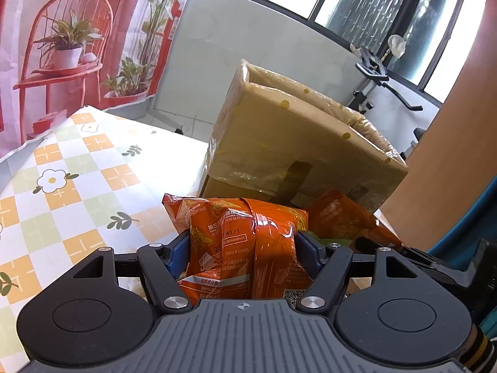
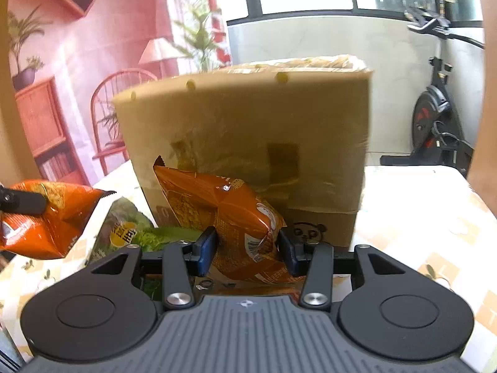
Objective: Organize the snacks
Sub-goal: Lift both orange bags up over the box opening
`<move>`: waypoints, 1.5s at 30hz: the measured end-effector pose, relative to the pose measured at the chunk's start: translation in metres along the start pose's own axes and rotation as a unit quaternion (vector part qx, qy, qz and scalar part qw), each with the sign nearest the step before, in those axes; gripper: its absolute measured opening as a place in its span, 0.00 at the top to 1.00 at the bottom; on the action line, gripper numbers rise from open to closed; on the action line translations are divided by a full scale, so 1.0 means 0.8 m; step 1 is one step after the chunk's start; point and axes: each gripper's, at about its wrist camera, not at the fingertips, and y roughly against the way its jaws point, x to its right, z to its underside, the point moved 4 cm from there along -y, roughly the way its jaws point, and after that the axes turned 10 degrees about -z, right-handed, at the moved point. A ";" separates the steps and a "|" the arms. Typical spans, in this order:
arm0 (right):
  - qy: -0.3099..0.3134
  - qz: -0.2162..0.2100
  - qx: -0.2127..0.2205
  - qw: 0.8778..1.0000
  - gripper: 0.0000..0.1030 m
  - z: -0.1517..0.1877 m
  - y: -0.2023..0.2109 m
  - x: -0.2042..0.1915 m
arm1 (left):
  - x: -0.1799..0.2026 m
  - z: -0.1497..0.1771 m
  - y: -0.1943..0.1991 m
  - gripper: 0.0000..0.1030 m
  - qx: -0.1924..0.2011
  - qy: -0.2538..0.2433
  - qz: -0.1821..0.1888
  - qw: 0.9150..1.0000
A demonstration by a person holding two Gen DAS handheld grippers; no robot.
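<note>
A: Left wrist view first?
B: The left gripper (image 1: 243, 248) pinches an orange snack bag (image 1: 242, 242), just in front of the cardboard box (image 1: 298, 143) on the checked tablecloth (image 1: 71, 180).
A: And the right wrist view?
B: The right gripper (image 2: 247, 248) is clamped on a second orange bag (image 2: 223, 214), close against the box's front. A green packet (image 2: 130, 227) lies left of the box.
</note>
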 end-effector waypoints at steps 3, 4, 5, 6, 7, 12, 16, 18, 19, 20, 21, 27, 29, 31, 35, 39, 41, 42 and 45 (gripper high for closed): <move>-0.008 0.006 0.015 1.000 0.55 -0.003 0.022 0.002 | 0.003 -0.003 0.003 0.29 0.007 -0.004 0.006 1.000; -0.010 0.008 0.021 1.000 0.55 -0.005 0.029 0.002 | 0.004 -0.004 0.005 0.29 0.010 -0.006 0.008 1.000; -0.011 0.010 0.027 1.000 0.55 -0.007 0.035 0.002 | 0.006 -0.006 0.006 0.29 0.014 -0.008 0.010 1.000; -0.012 0.011 0.033 0.999 0.55 -0.009 0.043 0.002 | 0.008 -0.008 0.007 0.29 0.017 -0.011 0.012 1.000; -0.012 0.011 0.039 0.999 0.55 -0.012 0.049 0.002 | 0.010 -0.010 0.009 0.29 0.020 -0.016 0.015 1.000; -0.001 0.011 0.073 0.997 0.55 -0.032 0.080 -0.004 | 0.025 -0.030 0.016 0.29 0.047 -0.035 0.027 0.998; 0.005 0.003 0.106 0.994 0.55 -0.059 0.101 -0.010 | 0.040 -0.051 0.024 0.29 0.075 -0.050 0.038 0.995; 0.009 -0.001 0.120 0.993 0.55 -0.073 0.109 -0.015 | 0.049 -0.063 0.028 0.29 0.091 -0.057 0.042 0.993; 0.012 -0.004 0.128 0.992 0.55 -0.082 0.113 -0.016 | 0.053 -0.068 0.030 0.29 0.099 -0.061 0.044 0.992; 0.014 -0.007 0.135 0.991 0.55 -0.091 0.116 -0.018 | 0.058 -0.074 0.031 0.29 0.108 -0.065 0.045 0.991; 0.016 -0.009 0.142 0.990 0.55 -0.099 0.120 -0.020 | 0.063 -0.081 0.033 0.29 0.117 -0.068 0.046 0.990; 0.034 -0.015 0.176 0.984 0.55 -0.153 0.123 -0.022 | 0.091 -0.123 0.024 0.29 0.158 -0.077 0.049 0.983; 0.040 -0.014 0.182 0.982 0.55 -0.169 0.118 -0.021 | 0.100 -0.139 0.019 0.29 0.169 -0.080 0.052 0.981; 0.050 -0.008 0.183 0.982 0.55 -0.181 0.109 -0.018 | 0.111 -0.151 0.010 0.29 0.179 -0.087 0.049 0.979; 0.041 0.003 0.180 0.983 0.55 -0.194 0.079 0.000 | 0.126 -0.168 -0.024 0.29 0.176 -0.087 0.033 0.980; 0.016 0.010 0.165 0.986 0.55 -0.197 0.042 0.029 | 0.136 -0.175 -0.057 0.29 0.158 -0.091 0.032 0.983; 0.005 0.006 0.157 0.988 0.55 -0.197 0.025 0.040 | 0.141 -0.181 -0.070 0.29 0.156 -0.106 0.029 0.982; 0.003 0.004 0.155 0.988 0.55 -0.198 0.018 0.044 | 0.141 -0.182 -0.076 0.29 0.155 -0.112 0.028 0.981; 0.005 0.000 0.144 0.990 0.55 -0.198 -0.005 0.052 | 0.143 -0.182 -0.096 0.29 0.141 -0.115 0.028 0.983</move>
